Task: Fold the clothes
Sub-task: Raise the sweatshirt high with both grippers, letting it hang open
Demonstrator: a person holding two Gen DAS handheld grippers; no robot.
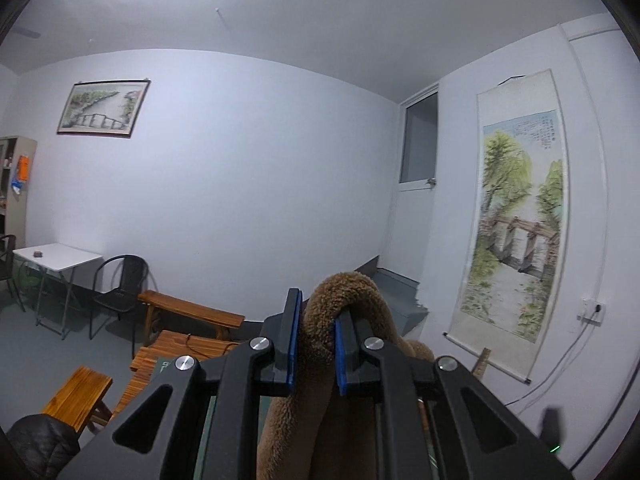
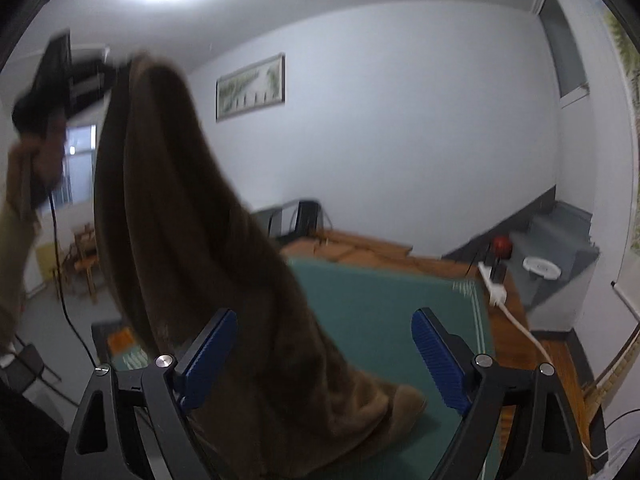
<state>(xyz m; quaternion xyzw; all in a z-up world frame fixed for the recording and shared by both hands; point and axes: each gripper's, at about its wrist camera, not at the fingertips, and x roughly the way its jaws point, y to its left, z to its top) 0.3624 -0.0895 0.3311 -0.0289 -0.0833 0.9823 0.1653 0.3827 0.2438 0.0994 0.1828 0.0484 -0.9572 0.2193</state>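
High at ten o'clock in the right wrist view, the left gripper (image 2: pixel 116 68) pinches the brown fleece garment (image 2: pixel 192 240); its lower end rests on the green mat (image 2: pixel 380 312) of the desk. The right gripper (image 2: pixel 324 356) has wide jaws around the fleece, not pressing. Better close low on the hem, then stretch it flat. No readable writing.

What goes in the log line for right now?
left hand-held gripper: shut on brown garment | right hand-held gripper: open | garment bottom on green mat
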